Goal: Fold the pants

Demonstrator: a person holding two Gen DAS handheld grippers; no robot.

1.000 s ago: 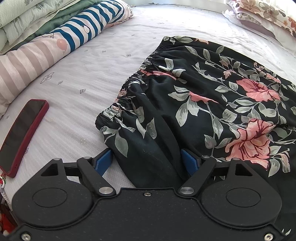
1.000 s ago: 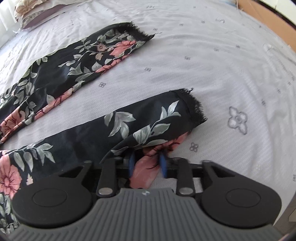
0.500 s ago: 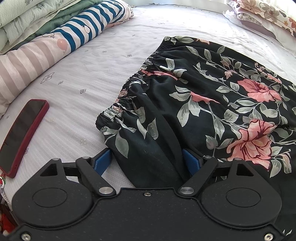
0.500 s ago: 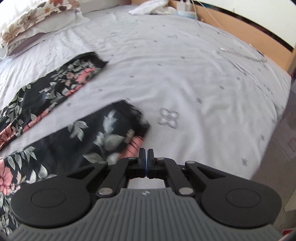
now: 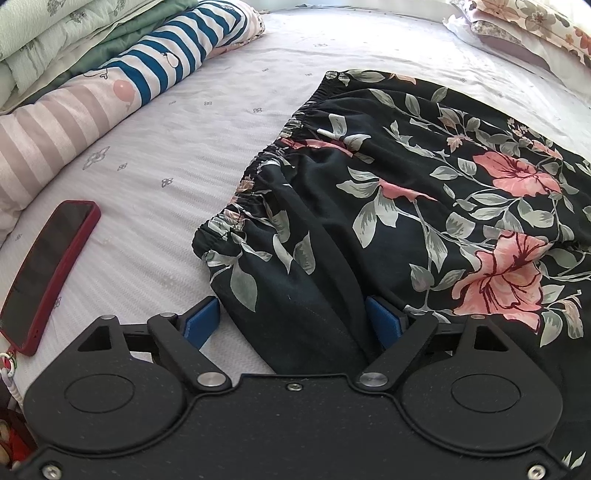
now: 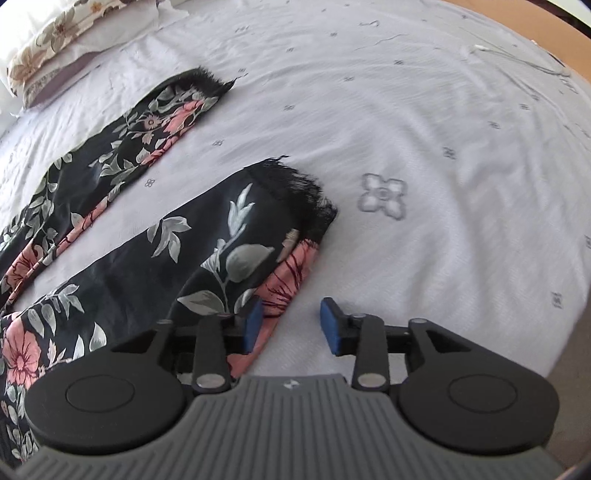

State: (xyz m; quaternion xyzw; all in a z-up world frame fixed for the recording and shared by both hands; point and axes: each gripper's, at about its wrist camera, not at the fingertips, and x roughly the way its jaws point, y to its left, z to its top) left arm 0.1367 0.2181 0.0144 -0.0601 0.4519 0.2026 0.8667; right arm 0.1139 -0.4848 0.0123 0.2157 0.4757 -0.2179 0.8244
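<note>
Black floral pants (image 5: pixel 424 192) lie flat on the bed, elastic waistband (image 5: pixel 258 173) toward the left. My left gripper (image 5: pixel 293 325) is open, its blue pads on either side of a fold of the near waist corner. In the right wrist view both legs stretch away: the far leg (image 6: pixel 122 147) and the near leg (image 6: pixel 207 254), each with a fringed hem. My right gripper (image 6: pixel 290 326) is open at the near leg's hem edge, with its left pad (image 6: pixel 253 323) over the pink fabric and its right pad over bare sheet.
A red-cased phone (image 5: pixel 48 269) lies on the sheet at left. Rolled striped bedding (image 5: pixel 110 96) runs along the far left. Floral pillows (image 5: pixel 524 22) sit at the head, also in the right wrist view (image 6: pixel 74 33). The bed's edge (image 6: pixel 565 350) is close on the right.
My right gripper was shut on the near leg's hem, lifted away shut and empty, and now is open beside the hem. The left gripper has not moved.
</note>
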